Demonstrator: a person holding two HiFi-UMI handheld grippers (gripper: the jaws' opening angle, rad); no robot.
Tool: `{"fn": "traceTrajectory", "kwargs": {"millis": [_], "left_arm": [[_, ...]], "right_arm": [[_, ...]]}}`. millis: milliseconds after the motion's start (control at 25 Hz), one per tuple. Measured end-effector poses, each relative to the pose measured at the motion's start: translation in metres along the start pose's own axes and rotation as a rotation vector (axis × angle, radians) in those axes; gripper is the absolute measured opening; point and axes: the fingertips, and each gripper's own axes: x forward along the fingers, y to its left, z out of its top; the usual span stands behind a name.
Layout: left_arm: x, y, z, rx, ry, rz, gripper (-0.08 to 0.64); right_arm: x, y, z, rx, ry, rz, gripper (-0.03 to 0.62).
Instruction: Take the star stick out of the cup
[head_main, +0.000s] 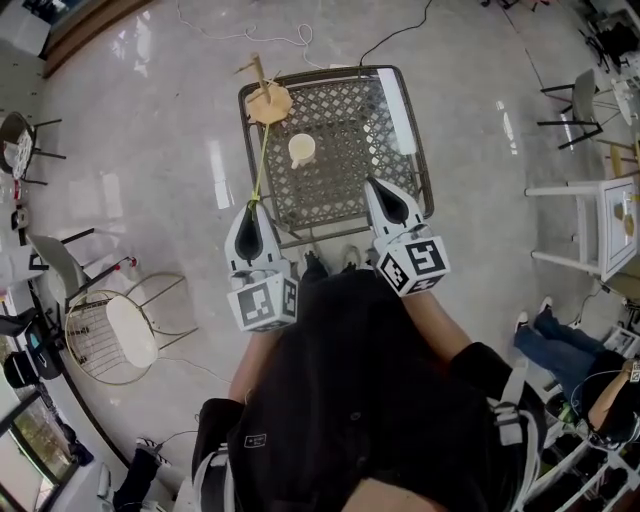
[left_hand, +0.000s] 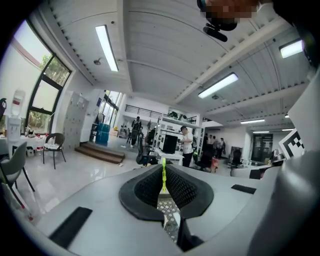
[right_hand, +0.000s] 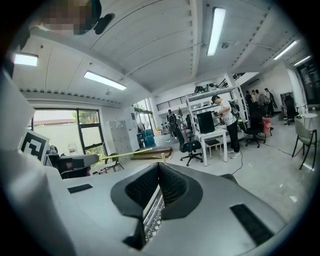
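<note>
Star stick (head_main: 261, 160) pinched in left tongs (head_main: 253, 206), outside cup (head_main: 301, 150); right tongs (head_main: 373, 184) closed, empty.

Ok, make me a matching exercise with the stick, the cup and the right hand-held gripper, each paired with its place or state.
Things:
1. stick
2. cup
3. right hand-held gripper

Places or states:
A. shut, nothing between its jaws
B. clamped in the left hand-held gripper, clear of the cup
C. standing on the mesh table

Pairs: 1-B, 2-C, 3-A
</note>
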Motion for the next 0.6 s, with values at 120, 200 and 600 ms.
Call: {"fn": "traceTrajectory", "kwargs": {"millis": [120,200,600], "left_arm": [[-0.005,-0.013,0.001,0.001,-0.004,0.01,0.028],[-0.005,-0.022,0.004,0.007,-0.009,0.011,0.028],[-0.006,-0.042,0.003,0.023,-0.012,0.032,0.028]], "right_arm": [[-0.007,-0.001,-0.002,-0.002,0.003,0.025,0.009],[-0.012,-0.003,-0.002,-0.003,0.003,0.038,0.009],[-0.024,-0.015,-0.007,-0.005,0.01,0.076,0.009]]}}
